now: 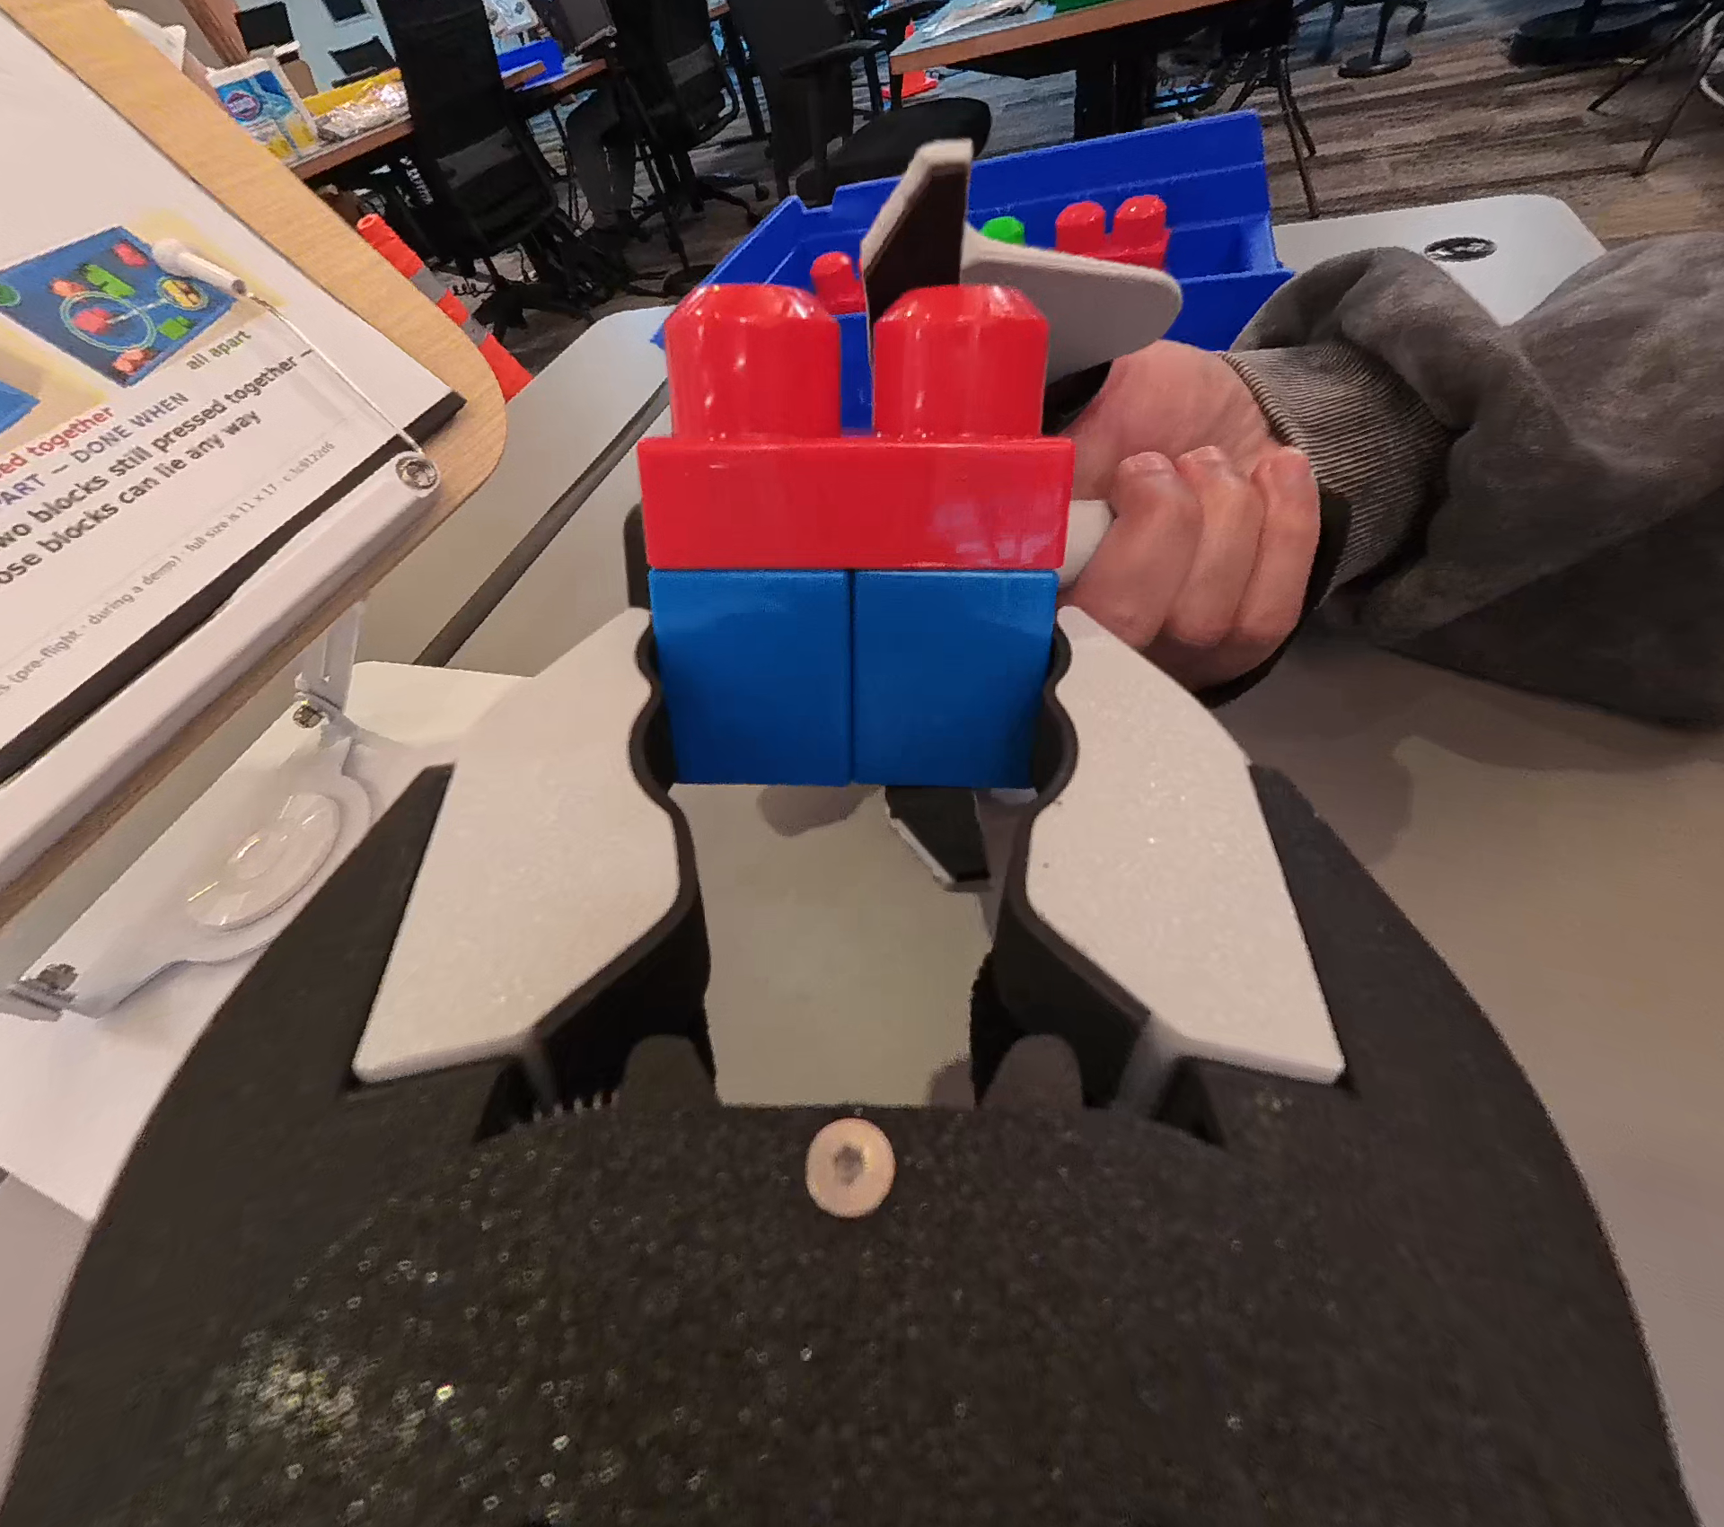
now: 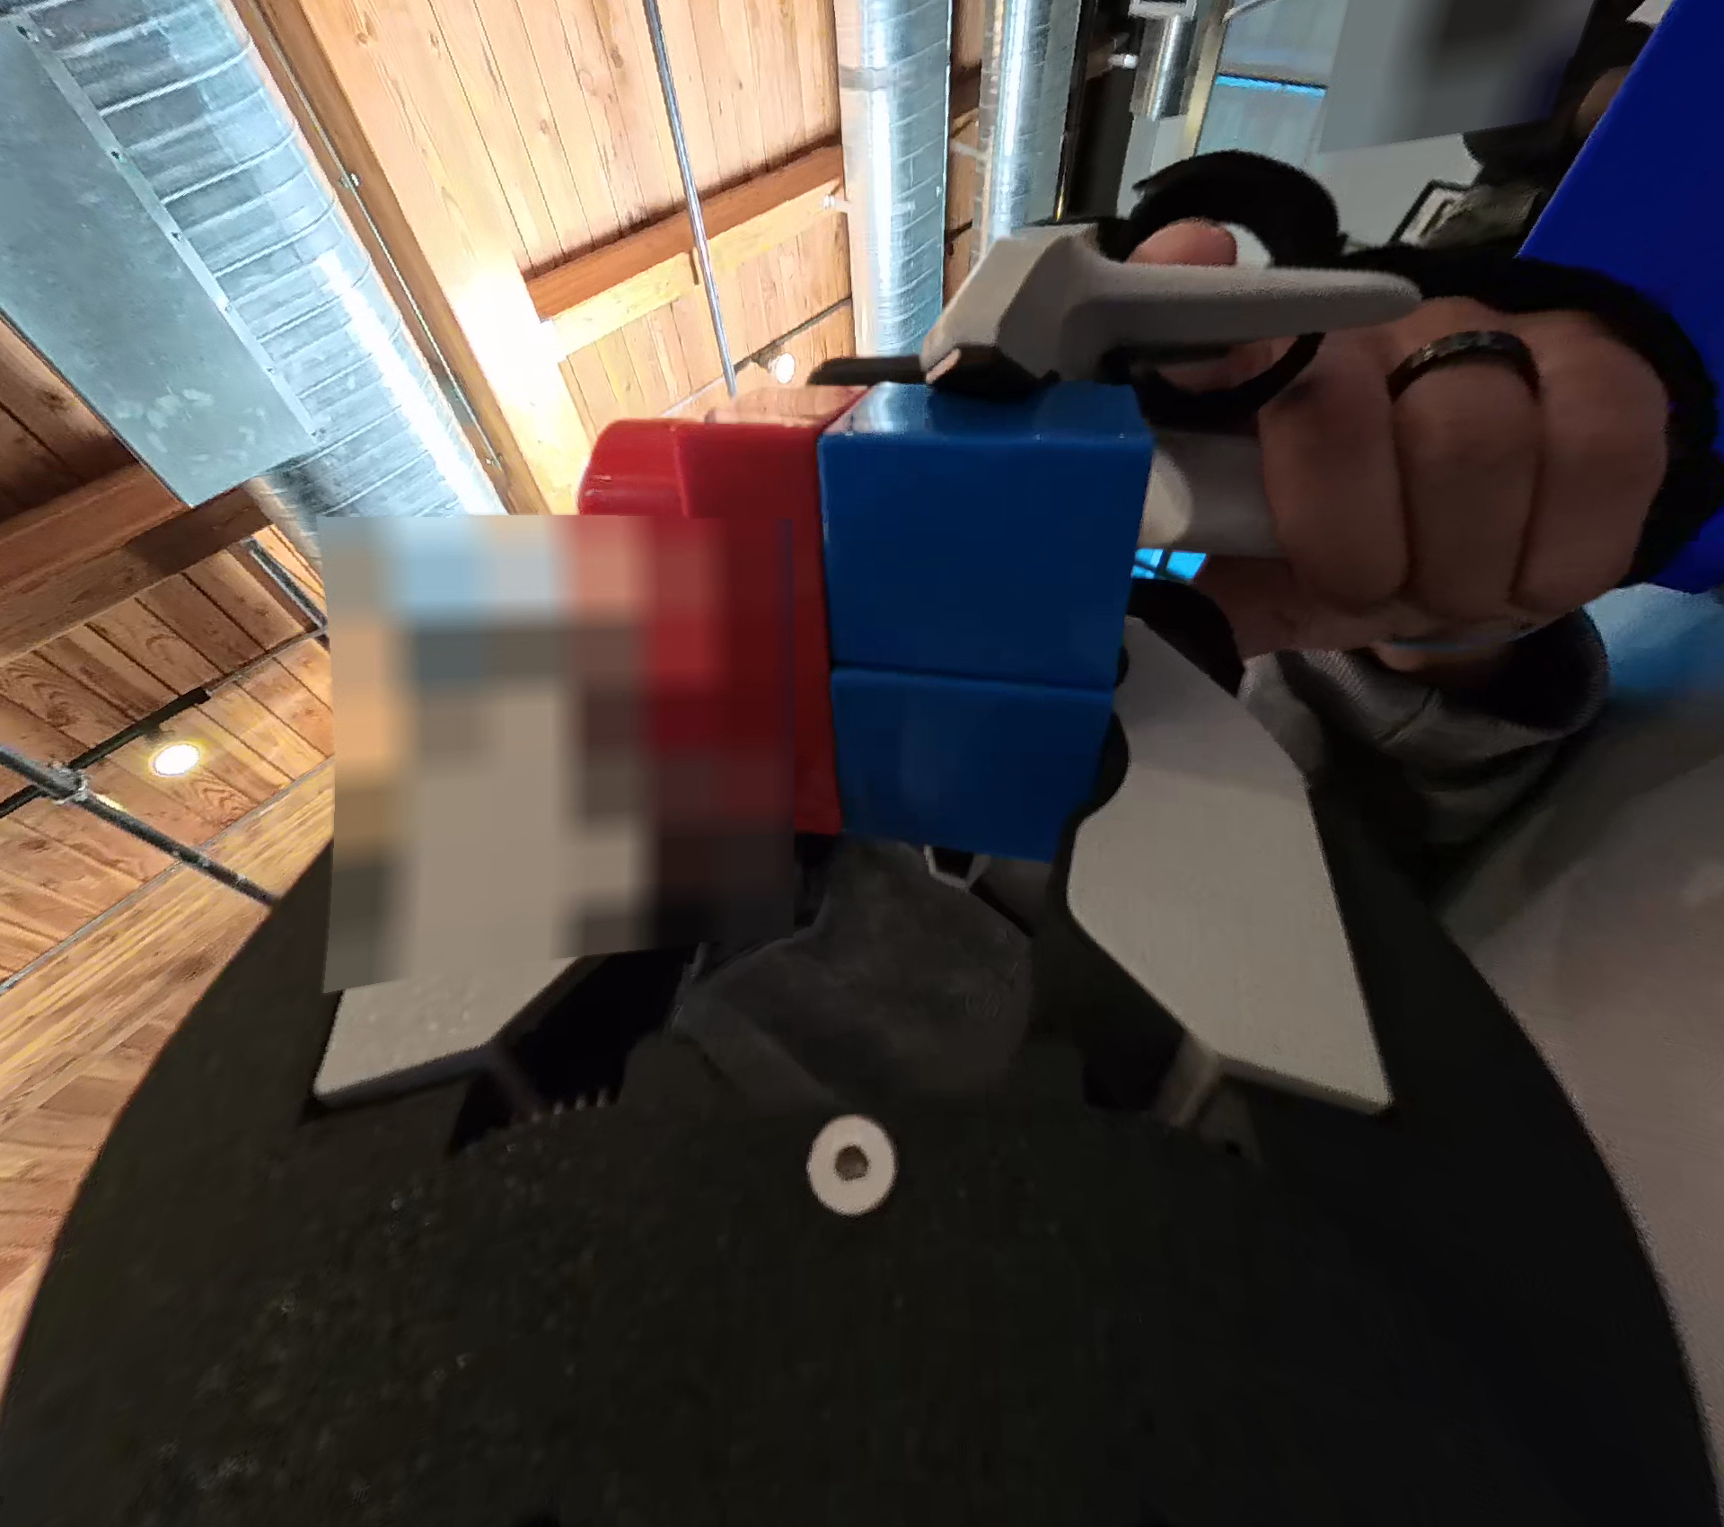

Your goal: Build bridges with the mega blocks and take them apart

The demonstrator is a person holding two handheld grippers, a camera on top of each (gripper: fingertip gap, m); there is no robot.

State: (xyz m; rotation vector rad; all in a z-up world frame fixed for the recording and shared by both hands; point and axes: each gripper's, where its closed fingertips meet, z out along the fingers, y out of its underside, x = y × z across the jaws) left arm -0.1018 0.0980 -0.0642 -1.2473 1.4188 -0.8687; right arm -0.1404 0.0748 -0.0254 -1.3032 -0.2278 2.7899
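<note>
Left hand-held gripper (image 1: 854,689) is clamped on the two blue blocks (image 1: 851,675), held above the grey surface (image 1: 1399,829). The right hand-held gripper (image 2: 961,736) pinches the same bridge, though which block is unclear. The red block (image 1: 854,498) caps them. Light, rigid, glossy plastic: grip flat sides, not the round studs. Blue bin (image 1: 1213,195) sits beyond.

left wrist level, right wrist upward; both close on block stack (image 1: 854,550)

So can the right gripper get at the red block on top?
Probably yes: the left gripper clamps only the blue blocks, leaving the red block bare, and the right gripper has a finger already beside its studs.
</note>
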